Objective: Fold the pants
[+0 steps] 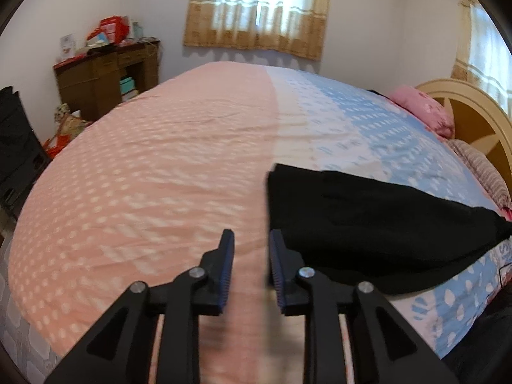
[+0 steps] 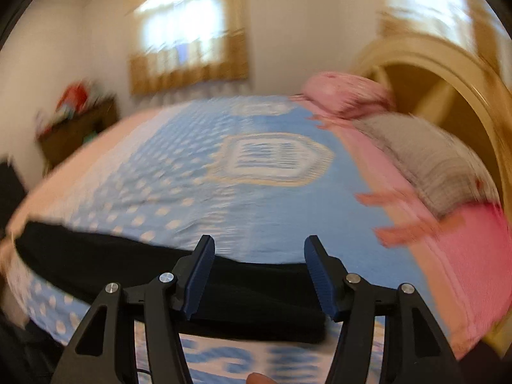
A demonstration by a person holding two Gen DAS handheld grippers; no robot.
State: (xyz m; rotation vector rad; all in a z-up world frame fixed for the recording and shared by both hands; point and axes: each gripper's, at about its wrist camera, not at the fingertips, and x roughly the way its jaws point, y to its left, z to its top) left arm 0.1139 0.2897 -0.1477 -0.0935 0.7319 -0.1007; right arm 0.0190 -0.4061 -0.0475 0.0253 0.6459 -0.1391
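Pants [image 1: 368, 224], black and folded flat, lie on a pink-and-blue bedspread [image 1: 160, 160]. At 9 o'clock of them, the left gripper [image 1: 251, 240] hovers narrowly parted, holding nothing. The right gripper [image 2: 259, 246] gapes wide above the cloth, empty.

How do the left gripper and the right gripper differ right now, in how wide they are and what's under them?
The left gripper has a narrow gap; the right gripper stands clearly wider. The left gripper's jaws frame bare pink bedspread, with the black pants just beside one finger; the right gripper's jaws sit over the pants. Both are open, holding nothing.
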